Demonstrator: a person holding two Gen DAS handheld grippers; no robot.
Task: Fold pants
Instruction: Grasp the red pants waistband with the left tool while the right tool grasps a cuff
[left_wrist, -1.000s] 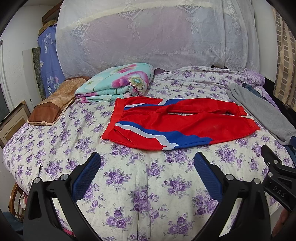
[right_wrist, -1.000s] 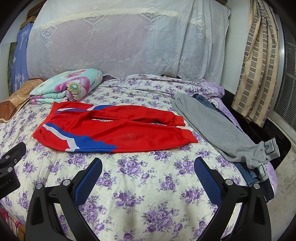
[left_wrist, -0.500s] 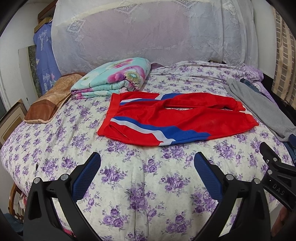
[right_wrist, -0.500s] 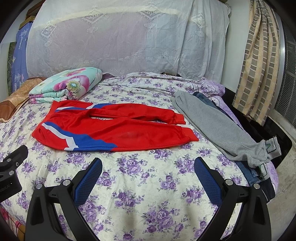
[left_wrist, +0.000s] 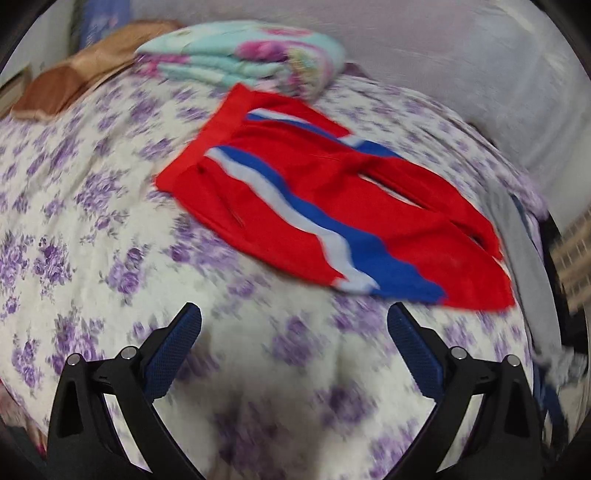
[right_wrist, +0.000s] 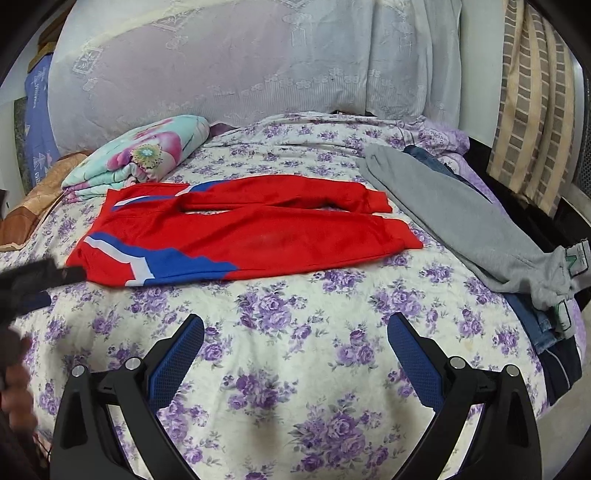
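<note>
The left gripper was held low over the near part of the bed, tilted so that its view ran askew and blurred; its jaws stood wide apart with nothing between them. The right gripper was held level over the near edge of the bed, jaws likewise wide and empty.

One pair of red pants lay flat across the middle of the bed, waistband toward the left edge and both legs toward the right edge, untouched by either gripper. In the left view the pants lay just beyond the fingertips.

Counted: one folded floral blanket at the far left, touching the waistband corner; one grey garment along the right edge, near the leg cuffs; one brown pillow at the far left corner.
</note>
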